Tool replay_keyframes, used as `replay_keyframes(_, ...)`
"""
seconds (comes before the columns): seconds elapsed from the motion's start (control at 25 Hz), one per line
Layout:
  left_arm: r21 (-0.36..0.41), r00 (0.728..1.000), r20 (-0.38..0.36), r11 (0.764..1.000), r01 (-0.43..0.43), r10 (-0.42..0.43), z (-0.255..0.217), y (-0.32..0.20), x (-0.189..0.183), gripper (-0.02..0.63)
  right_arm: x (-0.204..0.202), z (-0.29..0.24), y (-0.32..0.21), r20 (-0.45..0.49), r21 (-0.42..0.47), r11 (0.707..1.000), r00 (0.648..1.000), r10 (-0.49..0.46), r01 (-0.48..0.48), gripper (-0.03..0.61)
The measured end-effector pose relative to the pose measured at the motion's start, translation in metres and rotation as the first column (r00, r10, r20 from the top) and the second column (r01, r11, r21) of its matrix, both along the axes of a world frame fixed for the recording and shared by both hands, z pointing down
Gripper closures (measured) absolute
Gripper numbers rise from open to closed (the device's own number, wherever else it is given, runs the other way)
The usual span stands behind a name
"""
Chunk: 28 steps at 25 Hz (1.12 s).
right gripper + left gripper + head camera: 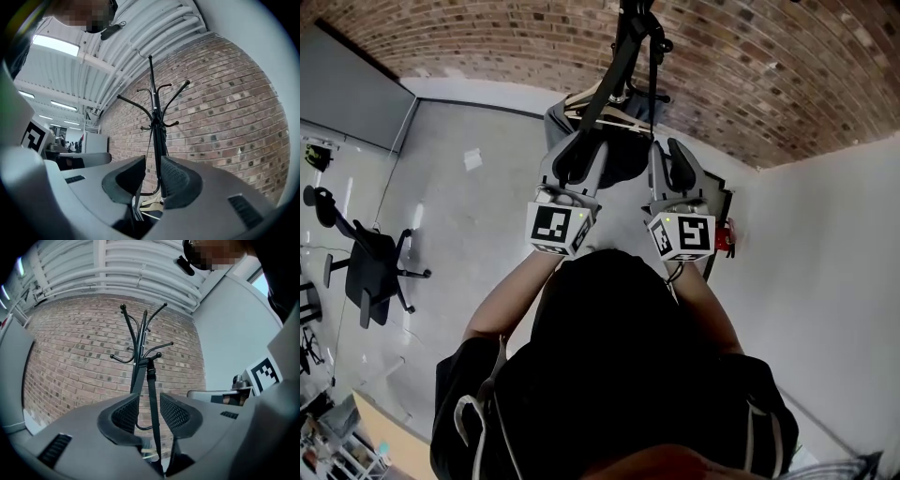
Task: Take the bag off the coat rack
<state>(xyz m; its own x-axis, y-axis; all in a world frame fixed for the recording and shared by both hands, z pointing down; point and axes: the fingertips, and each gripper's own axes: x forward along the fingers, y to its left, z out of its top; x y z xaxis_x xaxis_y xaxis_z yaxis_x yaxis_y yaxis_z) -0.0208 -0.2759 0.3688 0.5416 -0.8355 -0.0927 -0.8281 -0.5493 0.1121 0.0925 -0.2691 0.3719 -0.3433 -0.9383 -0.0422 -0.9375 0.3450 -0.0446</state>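
A black coat rack stands against the brick wall, straight ahead in the left gripper view and the right gripper view. The bag's black strap hangs from a low hook and drops between the pads of my left gripper, which stand apart from it. A dark bag body seems to hang low between the two grippers. My left gripper and right gripper are side by side, pointing level at the rack. The right gripper shows wall through its gap; a dark strap or the pole runs beside its right pad.
Wooden hangers hang low on the rack. A black office chair stands on the floor at the left. A small red object sits by the white wall at the right. A brick wall is behind the rack.
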Motion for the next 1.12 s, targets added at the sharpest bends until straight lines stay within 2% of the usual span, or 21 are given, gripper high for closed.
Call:
replay_keyframes(0.08,0.009,1.0,0.009,1.0,0.007,-0.007,-0.002,-0.012,-0.001,0.481,0.004,-0.001,-0.012,-0.005,-0.003,1.0,1.0,0.016,-0.016,0.488)
replay_keyframes(0.28,-0.006,0.999,-0.022,0.999,0.035,-0.035,-0.002,-0.033,-0.002,0.48,0.01,0.001,-0.033,-0.032,-0.007,1.0,0.999,0.024,-0.025,0.488)
replay_keyframes(0.48,0.006,0.998,0.004,0.998,0.058,-0.058,0.002,-0.051,0.012,0.479,0.016,0.003,-0.054,-0.063,-0.004,1.0,0.998,0.024,-0.024,0.488)
replay_keyframes(1.12,-0.065,0.997,0.04,0.995,0.071,-0.068,0.019,-0.096,0.032,0.479,0.014,0.021,-0.112,-0.117,-0.061,0.998,0.993,-0.028,0.021,0.488)
